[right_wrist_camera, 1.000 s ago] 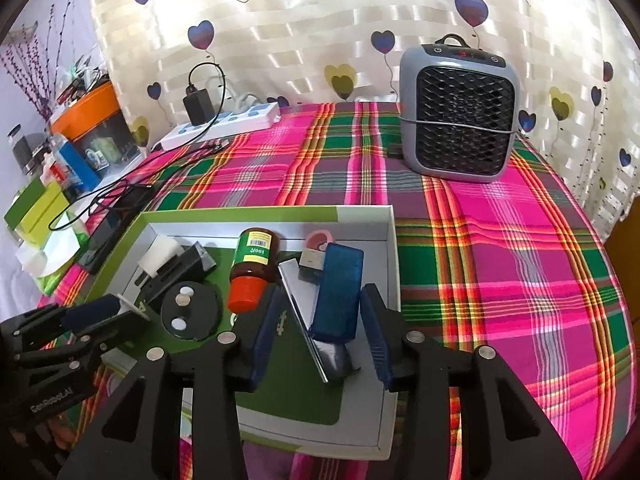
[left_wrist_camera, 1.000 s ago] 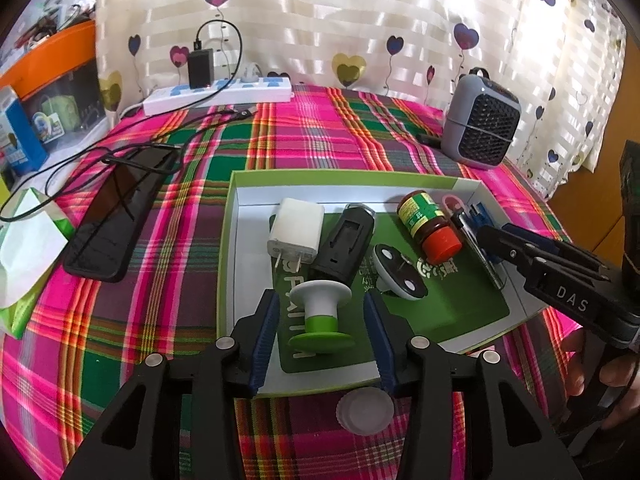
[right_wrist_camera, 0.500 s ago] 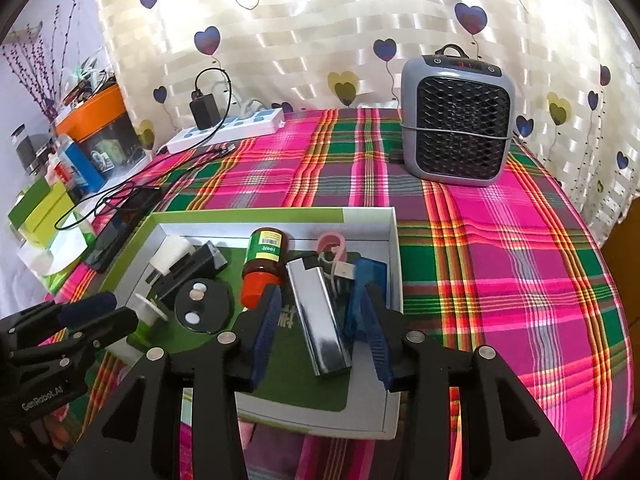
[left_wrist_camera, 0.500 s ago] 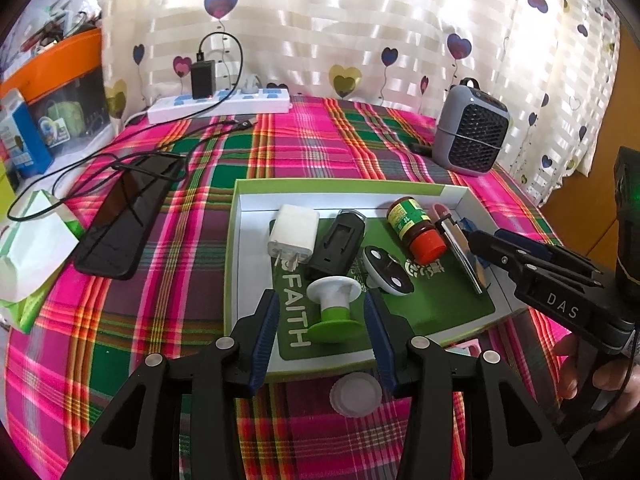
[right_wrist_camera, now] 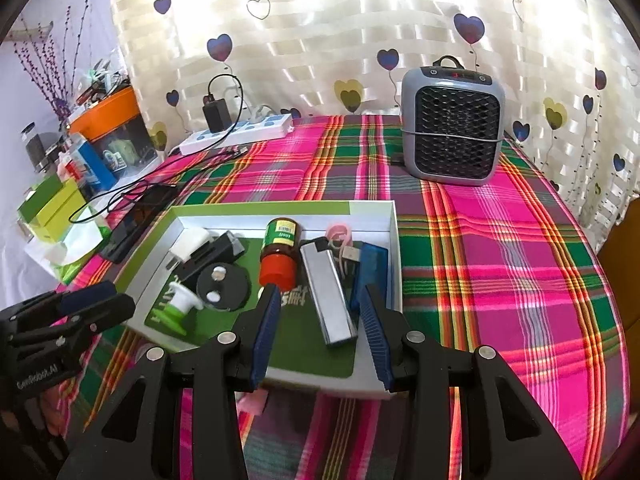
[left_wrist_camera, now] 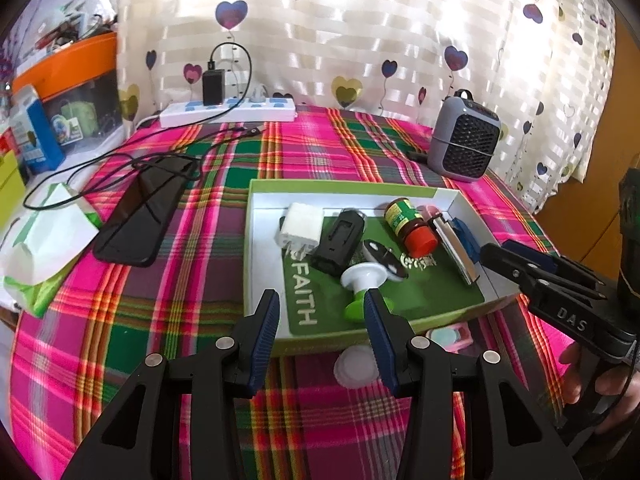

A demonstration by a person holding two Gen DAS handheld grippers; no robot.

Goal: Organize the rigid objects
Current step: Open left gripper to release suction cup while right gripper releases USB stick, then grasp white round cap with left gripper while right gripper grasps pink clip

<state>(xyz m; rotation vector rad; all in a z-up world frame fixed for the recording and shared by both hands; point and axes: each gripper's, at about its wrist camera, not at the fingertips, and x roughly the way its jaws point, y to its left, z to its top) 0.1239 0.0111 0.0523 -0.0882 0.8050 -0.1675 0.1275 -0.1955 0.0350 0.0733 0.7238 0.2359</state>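
Left wrist view: left gripper (left_wrist_camera: 322, 306) spread wide, empty, before the green-rimmed box (left_wrist_camera: 344, 189) holding the green-and-white suction hook (left_wrist_camera: 362, 286); right wrist view: right gripper (right_wrist_camera: 318, 312) likewise released, above silver bar (right_wrist_camera: 327, 295) inside that box.

Heater (right_wrist_camera: 454, 120), pwr strip (left_wrist_camera: 228, 111), phone (left_wrist_camera: 144, 212)

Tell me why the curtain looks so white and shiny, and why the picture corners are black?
Left wrist view: daylight through the curtain washes it out to glare; the round fisheye lens leaves dark corners. Right wrist view: same bright curtain, and the lens bends the tablecloth stripes into curves.
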